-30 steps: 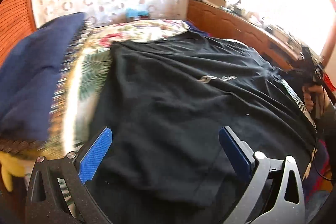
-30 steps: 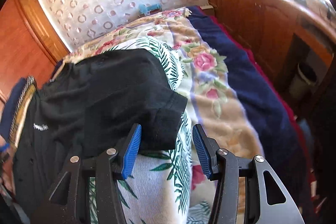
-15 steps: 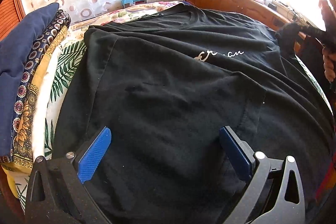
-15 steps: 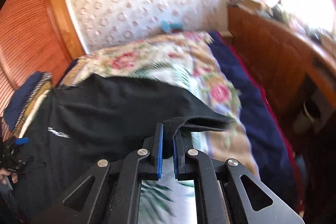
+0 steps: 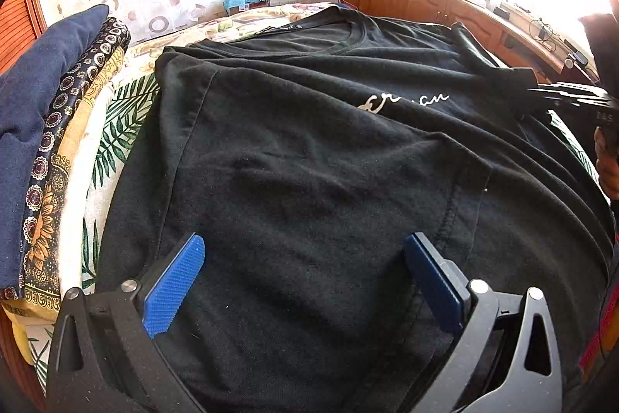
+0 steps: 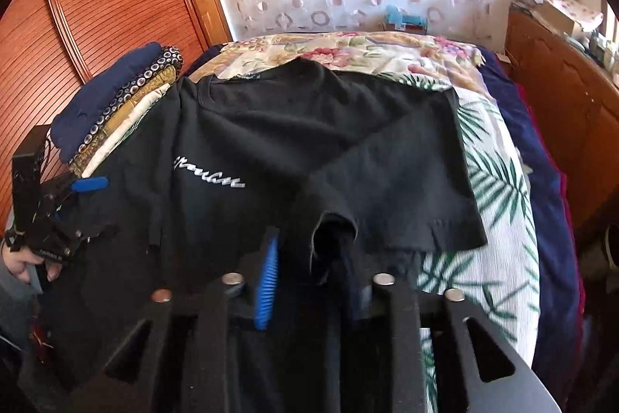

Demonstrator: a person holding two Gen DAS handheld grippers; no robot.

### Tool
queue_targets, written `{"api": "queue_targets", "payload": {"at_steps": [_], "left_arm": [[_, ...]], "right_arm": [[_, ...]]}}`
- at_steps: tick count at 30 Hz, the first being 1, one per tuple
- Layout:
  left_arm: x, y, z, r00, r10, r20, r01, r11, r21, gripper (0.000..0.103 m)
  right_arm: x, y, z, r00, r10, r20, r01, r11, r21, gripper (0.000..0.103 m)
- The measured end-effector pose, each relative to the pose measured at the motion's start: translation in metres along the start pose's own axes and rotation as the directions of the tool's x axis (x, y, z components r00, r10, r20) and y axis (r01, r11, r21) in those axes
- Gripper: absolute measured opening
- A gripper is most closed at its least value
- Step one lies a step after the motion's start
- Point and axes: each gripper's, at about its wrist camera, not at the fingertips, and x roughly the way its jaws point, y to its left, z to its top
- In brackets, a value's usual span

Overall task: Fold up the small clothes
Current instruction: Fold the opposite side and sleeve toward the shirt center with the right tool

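A black T-shirt (image 5: 309, 150) with white script lettering lies spread on the bed, its left sleeve folded in over the chest. It also shows in the right wrist view (image 6: 294, 142). My left gripper (image 5: 305, 277) is open and empty, its blue pads just above the shirt's lower part. My right gripper (image 6: 309, 258) has its jaws part open, with the right sleeve (image 6: 332, 227) bunched between the pads and carried over the shirt body. The right gripper shows at the right edge of the left wrist view (image 5: 572, 96).
A stack of folded clothes (image 5: 46, 127), navy on top, sits at the bed's left side. The leaf and flower print bedspread (image 6: 499, 188) surrounds the shirt. A wooden cabinet (image 5: 445, 7) with clutter runs along the right, a wooden wardrobe (image 6: 100, 14) on the left.
My right gripper closed on the right sleeve, lifted it and carried it left over the shirt, and its jaws have now parted. My left gripper stayed open and shifted little.
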Motion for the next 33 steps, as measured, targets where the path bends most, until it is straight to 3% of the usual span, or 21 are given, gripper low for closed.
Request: {"api": "queue_targets", "payload": {"at_steps": [2,5,8,11,14,15,16,18,21,27,33], "left_arm": [[0.000,0.000,0.000,1.000,0.000,0.000,0.000,1.000,0.000,0.103],[0.000,0.000,0.000,1.000,0.000,0.000,0.000,1.000,0.000,0.103],[-0.001,0.000,0.000,1.000,0.000,0.000,0.000,1.000,0.000,0.103],[-0.001,0.000,0.000,1.000,0.000,0.000,0.000,1.000,0.000,0.103],[-0.001,0.000,0.000,1.000,0.000,0.000,0.000,1.000,0.000,0.103],[-0.002,0.001,-0.001,1.000,-0.001,0.000,0.001,1.000,0.000,0.103],[-0.002,0.001,-0.001,1.000,0.000,0.000,0.000,1.000,0.000,0.103],[-0.001,0.001,0.000,1.000,0.000,0.000,0.000,1.000,0.000,0.103],[-0.001,0.000,0.000,1.000,0.000,0.000,0.000,1.000,0.000,0.103],[-0.001,0.000,0.000,1.000,0.000,0.000,0.000,1.000,0.000,0.103],[-0.001,0.000,0.000,1.000,-0.001,0.000,0.001,1.000,0.000,0.103]], "right_arm": [[-0.012,-0.003,-0.004,1.000,-0.011,0.017,0.011,1.000,-0.003,0.048],[-0.028,-0.009,0.005,0.998,-0.034,0.047,0.033,0.999,0.024,0.049],[-0.037,-0.023,0.003,0.991,-0.126,0.051,0.121,0.989,0.086,0.049],[-0.023,-0.040,0.004,0.979,-0.204,0.003,0.202,0.971,0.129,0.049],[-0.003,-0.057,0.004,0.976,-0.212,-0.049,0.218,0.961,0.171,0.049],[0.004,-0.057,0.007,0.975,-0.216,-0.056,0.223,0.959,0.174,0.043],[0.008,-0.054,0.013,0.974,-0.223,-0.047,0.228,0.959,0.166,0.029],[0.014,-0.051,0.021,0.984,-0.169,-0.059,0.176,0.973,0.150,0.002],[0.018,-0.033,0.045,0.995,-0.095,-0.036,0.099,0.990,0.103,0.002],[0.016,0.026,0.108,0.999,-0.023,0.037,0.024,0.999,-0.044,0.002],[0.047,0.070,0.143,0.999,-0.025,0.030,0.029,0.989,-0.144,0.002]]}}
